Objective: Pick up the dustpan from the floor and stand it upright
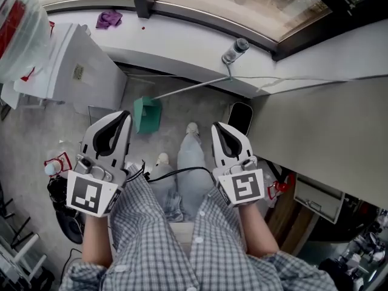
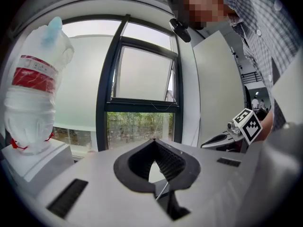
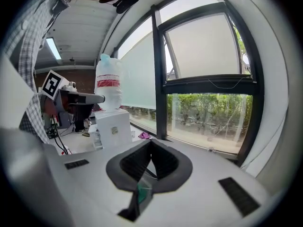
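1. The green dustpan (image 1: 147, 114) sits on the floor just ahead of the person's feet. Its long handle (image 1: 188, 88) slants toward the window ledge (image 1: 182, 38).
2. Floor room is narrow, hemmed by a white cabinet (image 1: 79, 68) on the left and a pale panel (image 1: 315, 126) on the right.
3. A bottle (image 1: 234, 50) lies on the ledge above the handle's far end.
4. The left gripper (image 1: 124, 115) and right gripper (image 1: 217, 126) hover above the floor, fingers together, holding nothing.

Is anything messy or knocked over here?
Yes. The green dustpan sits on the floor under the window sill, its long handle slanting sideways instead of standing up.
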